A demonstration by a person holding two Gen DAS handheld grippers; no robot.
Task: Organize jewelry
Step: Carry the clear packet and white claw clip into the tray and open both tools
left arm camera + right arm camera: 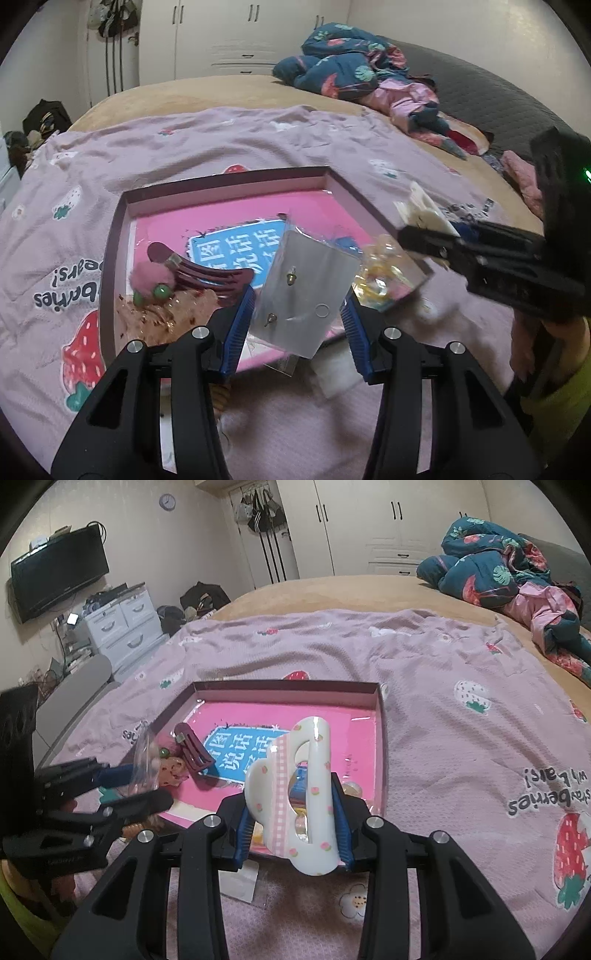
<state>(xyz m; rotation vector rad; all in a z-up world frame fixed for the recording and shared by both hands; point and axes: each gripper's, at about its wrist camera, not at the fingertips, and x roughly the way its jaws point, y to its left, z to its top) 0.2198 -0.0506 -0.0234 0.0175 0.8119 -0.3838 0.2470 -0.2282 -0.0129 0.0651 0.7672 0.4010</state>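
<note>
A shallow box (225, 176) with a pink glossy bottom lies on the lilac strawberry blanket; it also shows in the right wrist view (284, 686). My left gripper (297, 302) is shut on a clear bag with a silver earring card (303, 284) and holds it over the box's near side. My right gripper (293, 812) is shut on a white flowered hair claw (295, 797) above the box's near edge. In the box lie a dark red hair clip (221, 275), a pink pompom piece (147, 280) and a bundle of yellow and clear trinkets (380, 277).
The blanket (461, 738) covers a tan bed. A heap of blue and pink clothes (498, 572) lies at the far right. A small clear packet (240, 882) lies on the blanket below the box. A wardrobe, a drawer unit (122, 627) and a wall TV stand beyond.
</note>
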